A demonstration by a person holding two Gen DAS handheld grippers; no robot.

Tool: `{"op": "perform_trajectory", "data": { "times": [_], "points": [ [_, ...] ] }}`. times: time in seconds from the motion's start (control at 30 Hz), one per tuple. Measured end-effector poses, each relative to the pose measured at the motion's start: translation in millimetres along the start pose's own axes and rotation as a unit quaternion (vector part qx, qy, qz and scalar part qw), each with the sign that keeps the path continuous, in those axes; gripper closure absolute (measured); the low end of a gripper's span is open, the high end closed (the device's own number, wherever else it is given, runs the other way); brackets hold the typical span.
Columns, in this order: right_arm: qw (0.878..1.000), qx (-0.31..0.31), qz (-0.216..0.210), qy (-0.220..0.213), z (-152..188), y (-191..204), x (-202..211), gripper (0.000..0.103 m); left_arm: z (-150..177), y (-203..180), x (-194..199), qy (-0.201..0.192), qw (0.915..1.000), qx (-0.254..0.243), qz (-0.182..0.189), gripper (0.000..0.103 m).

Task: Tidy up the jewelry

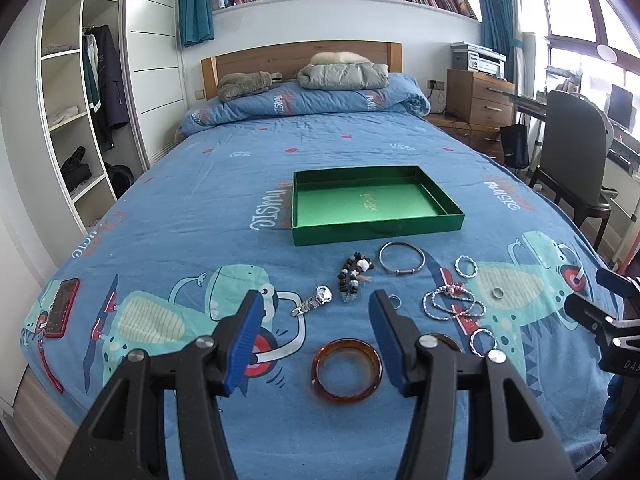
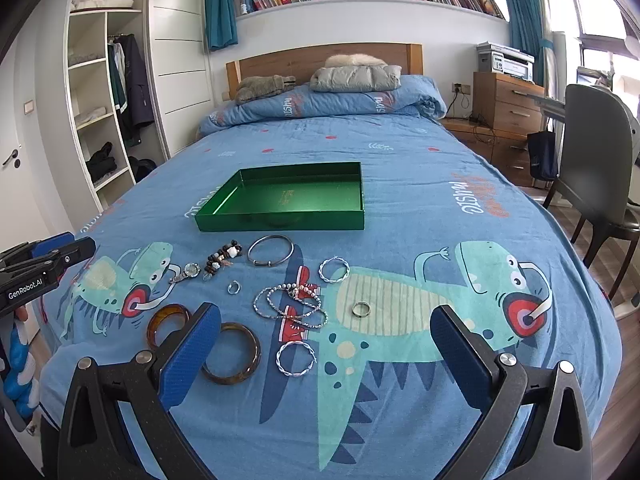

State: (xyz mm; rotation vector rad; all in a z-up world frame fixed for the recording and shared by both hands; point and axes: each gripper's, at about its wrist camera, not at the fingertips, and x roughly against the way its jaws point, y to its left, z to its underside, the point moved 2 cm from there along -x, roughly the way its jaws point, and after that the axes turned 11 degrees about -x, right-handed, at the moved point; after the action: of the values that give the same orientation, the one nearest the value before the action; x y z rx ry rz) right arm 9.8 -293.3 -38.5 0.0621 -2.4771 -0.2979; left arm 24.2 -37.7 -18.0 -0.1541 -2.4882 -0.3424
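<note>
An empty green tray (image 1: 376, 230) (image 2: 280, 222) lies on the blue bedspread. Jewelry lies spread out in front of it: a silver bangle (image 1: 401, 258) (image 2: 270, 250), a beaded bracelet (image 1: 352, 276) (image 2: 222, 260), a watch (image 1: 316, 300) (image 2: 186, 272), tangled silver chains (image 1: 454, 304) (image 2: 290, 306), a small ring (image 2: 361, 309), twisted hoops (image 2: 334, 270) (image 2: 296, 358) and two amber bangles (image 1: 346, 370) (image 2: 232, 353) (image 2: 168, 325). My left gripper (image 1: 316, 340) is open and empty above the near amber bangle. My right gripper (image 2: 326, 356) is open and empty above the near hoop.
A red phone (image 1: 62, 306) lies at the bed's left edge. Folded bedding and jackets (image 1: 342, 74) lie at the headboard. A wardrobe (image 1: 80, 100) stands left, and a chair (image 2: 596, 172) and drawers (image 2: 508, 100) stand right.
</note>
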Motion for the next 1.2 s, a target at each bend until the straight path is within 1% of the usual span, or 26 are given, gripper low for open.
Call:
{"op": "perform_trajectory", "data": {
  "times": [0.23,0.43,0.5,0.57,0.6,0.67,0.7,0.77,0.9,0.97,1.03,1.2],
  "points": [
    [1.000,-0.007,-0.002,0.009,-0.3,-5.2,-8.6,0.000,-3.0,-11.7,-12.4,0.013,0.9998,-0.017,-0.001,0.050],
    [0.999,-0.009,0.004,0.030,1.0,-8.3,-23.0,0.001,1.6,-10.6,-34.3,0.041,0.9990,-0.017,0.011,0.050],
    [0.999,-0.008,0.010,0.044,3.8,-10.7,-31.4,0.007,7.6,-7.0,-46.3,0.058,0.9981,-0.011,0.017,0.050],
    [0.998,-0.010,0.018,0.064,8.3,-14.6,-41.9,0.015,16.0,-5.1,-60.6,0.078,0.9966,-0.006,0.025,0.050],
    [0.997,-0.011,0.022,0.075,11.0,-16.4,-47.9,0.018,20.2,-4.2,-67.3,0.088,0.9956,-0.003,0.031,0.050],
    [0.994,-0.012,0.029,0.101,16.9,-19.1,-61.6,0.028,28.4,-2.9,-79.9,0.105,0.9936,0.002,0.042,0.050],
    [0.993,-0.011,0.031,0.114,20.0,-19.5,-68.4,0.031,32.5,-2.2,-87.0,0.115,0.9923,0.006,0.046,0.050],
    [0.990,-0.006,0.031,0.139,26.3,-17.1,-82.1,0.038,39.7,0.0,-99.2,0.131,0.9898,0.011,0.055,0.050],
    [0.983,0.010,0.023,0.180,36.4,-8.1,-104.3,0.047,52.6,3.8,-119.7,0.155,0.9859,0.019,0.060,0.050],
    [0.979,0.015,0.022,0.200,40.2,-5.4,-115.3,0.056,58.2,5.7,-126.7,0.164,0.9840,0.023,0.065,0.050],
    [0.976,0.020,0.023,0.214,44.3,-3.2,-125.3,0.060,62.6,5.4,-132.0,0.171,0.9823,0.026,0.072,0.050],
    [0.973,0.031,0.022,0.225,47.4,-0.1,-136.3,0.062,72.1,4.9,-144.8,0.186,0.9786,0.026,0.085,0.050]
  ]
}}
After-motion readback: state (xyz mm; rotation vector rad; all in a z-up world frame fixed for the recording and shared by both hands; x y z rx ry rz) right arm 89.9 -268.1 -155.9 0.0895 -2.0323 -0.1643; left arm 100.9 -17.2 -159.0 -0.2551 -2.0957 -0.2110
